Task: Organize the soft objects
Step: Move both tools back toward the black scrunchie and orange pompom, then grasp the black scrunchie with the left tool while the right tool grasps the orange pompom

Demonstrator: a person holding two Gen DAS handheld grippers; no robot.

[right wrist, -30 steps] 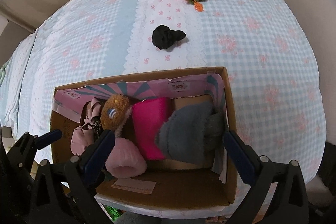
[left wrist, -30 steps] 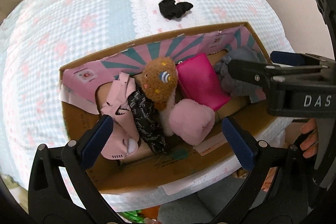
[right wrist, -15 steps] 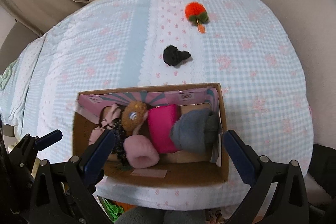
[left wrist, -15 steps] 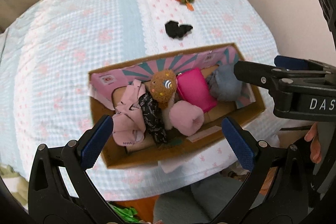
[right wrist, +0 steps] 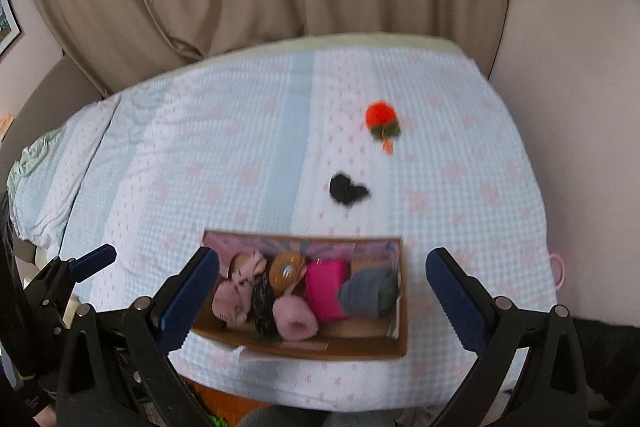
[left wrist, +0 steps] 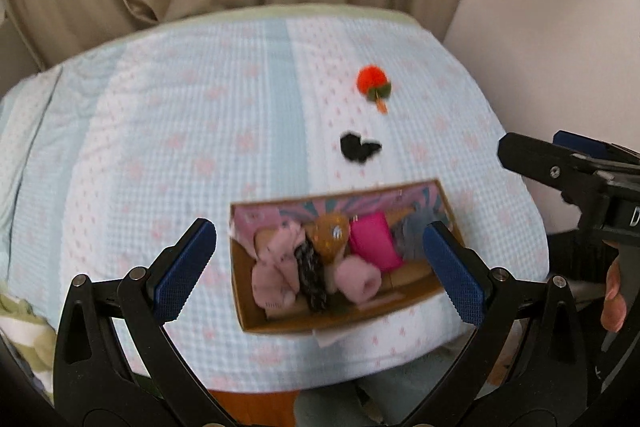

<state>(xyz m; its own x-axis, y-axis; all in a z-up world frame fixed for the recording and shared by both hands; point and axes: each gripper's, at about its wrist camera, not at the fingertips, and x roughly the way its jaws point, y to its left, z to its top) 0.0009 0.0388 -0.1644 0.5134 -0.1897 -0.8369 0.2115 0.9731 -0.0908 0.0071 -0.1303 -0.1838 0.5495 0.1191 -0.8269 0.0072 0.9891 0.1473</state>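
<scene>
black item (right wrist: 347,189) perhaps cloth, blurred, right gripper (left wrist: 568,167) cut off

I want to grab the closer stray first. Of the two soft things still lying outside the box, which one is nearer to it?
The black one: it lies on the bedspread just beyond the box, while the orange pompom sits farther back.
</scene>
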